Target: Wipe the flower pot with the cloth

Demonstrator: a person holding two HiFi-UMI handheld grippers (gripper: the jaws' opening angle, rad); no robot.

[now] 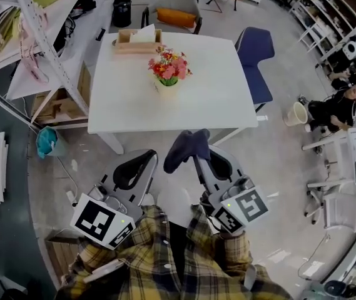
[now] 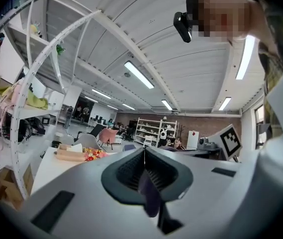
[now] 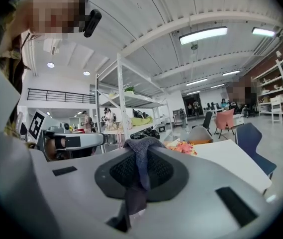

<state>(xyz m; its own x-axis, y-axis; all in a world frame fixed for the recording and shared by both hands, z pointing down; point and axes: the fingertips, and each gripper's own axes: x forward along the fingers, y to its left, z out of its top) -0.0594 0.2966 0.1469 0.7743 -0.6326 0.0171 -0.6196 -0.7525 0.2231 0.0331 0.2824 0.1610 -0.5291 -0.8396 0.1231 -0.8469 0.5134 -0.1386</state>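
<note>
Clamping dark blue cloth (image 1: 186,149), right gripper (image 3: 142,156) is holding jaws pressed on it, fabric bunching over fingertips and hanging down between pads. Beside it, left gripper (image 2: 144,156) is keeping jaws fully closed, pad against pad; thin dark sliver showing low in seam, cannot tell what. Both sets of fingertips are sitting short of near edge of white table (image 1: 221,105). Ahead of fingertips, well apart from cloth, flower pot (image 1: 167,88) is standing upright on table, carrying red and pink flowers (image 1: 169,66). Beyond pot, wooden tissue box (image 1: 139,41) is lying at far edge.
</note>
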